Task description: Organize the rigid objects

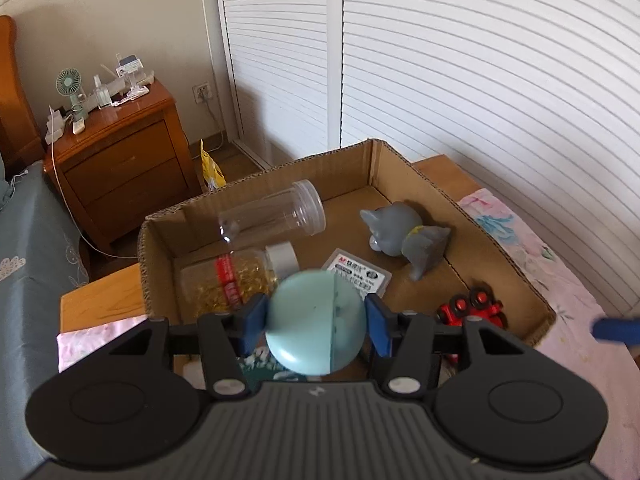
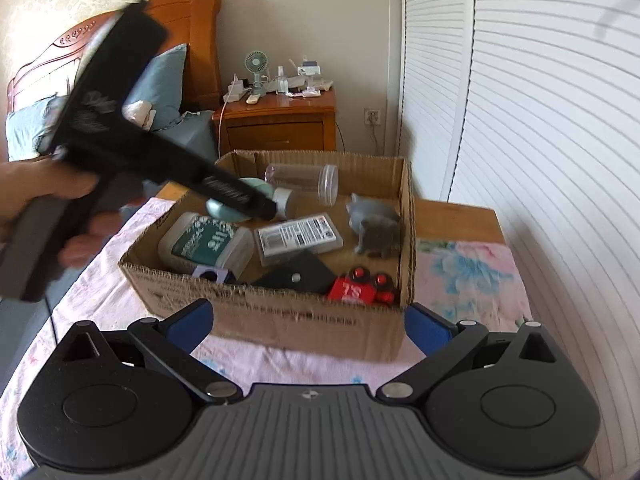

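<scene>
My left gripper (image 1: 316, 320) is shut on a pale blue round case (image 1: 312, 320) and holds it over the near left part of an open cardboard box (image 1: 440, 192). In the right wrist view the left gripper (image 2: 256, 204) reaches into the box (image 2: 280, 320) from the left, with the blue case (image 2: 224, 208) partly hidden behind it. My right gripper (image 2: 308, 328) is open and empty, just in front of the box's near wall.
In the box lie a clear jar (image 1: 276, 212), a bottle of yellow capsules (image 1: 232, 280), a grey cat figure (image 1: 404, 236), a flat plastic case (image 1: 360, 276), a red toy vehicle (image 1: 472, 308), a white tub (image 2: 208, 244) and a black pouch (image 2: 300, 276). A pink cloth (image 2: 460, 276) covers the table.
</scene>
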Available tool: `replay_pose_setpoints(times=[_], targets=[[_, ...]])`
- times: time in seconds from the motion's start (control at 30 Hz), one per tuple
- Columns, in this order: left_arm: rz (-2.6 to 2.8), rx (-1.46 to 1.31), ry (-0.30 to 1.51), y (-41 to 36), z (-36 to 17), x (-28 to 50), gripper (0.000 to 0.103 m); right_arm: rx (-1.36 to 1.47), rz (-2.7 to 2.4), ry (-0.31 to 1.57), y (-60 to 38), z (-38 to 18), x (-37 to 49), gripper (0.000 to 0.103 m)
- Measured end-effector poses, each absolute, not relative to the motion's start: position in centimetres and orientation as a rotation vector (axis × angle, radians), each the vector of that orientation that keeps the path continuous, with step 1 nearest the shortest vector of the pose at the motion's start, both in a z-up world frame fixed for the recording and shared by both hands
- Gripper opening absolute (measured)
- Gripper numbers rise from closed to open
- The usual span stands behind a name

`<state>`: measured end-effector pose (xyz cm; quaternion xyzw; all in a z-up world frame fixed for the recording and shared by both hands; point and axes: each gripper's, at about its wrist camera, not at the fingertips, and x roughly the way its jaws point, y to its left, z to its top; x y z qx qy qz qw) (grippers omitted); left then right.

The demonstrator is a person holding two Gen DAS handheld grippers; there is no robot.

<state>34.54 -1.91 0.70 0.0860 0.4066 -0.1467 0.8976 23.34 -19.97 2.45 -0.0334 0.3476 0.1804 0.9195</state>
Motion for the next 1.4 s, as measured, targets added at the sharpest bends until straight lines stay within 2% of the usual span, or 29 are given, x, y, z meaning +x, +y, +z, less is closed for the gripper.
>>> replay_pose_setpoints(times=[0.13,0.27,0.47,0.8,1.4], targets=[[-0.259,0.176,0.815,-2.0,1.1,34.8,0.088,-0.049,0.352,0.723,-20.4,2.6,22.9,0.103],[-0.228,0.166,0.764,-1.2,2.5,33.0,0.093,-0.023,0.327,0.744,-20.8,2.9,22.7,0.103],[-0.182,0.152,0.737,0.2,4.1,27.6,0.095,-0.019,0.243,0.815,-20.9,2.7,22.1,0.103],[-0.052,0.025,0.793,1.4,3.7,18.0,0.096,-0.028,0.179,0.834,-20.8,3.7,19.4,0.103],[0.035,0.077,0.776,-0.6,4.4,14.9,0.097,-0.025,0.164,0.798,-21.0,5.1,17.0,0.103]])
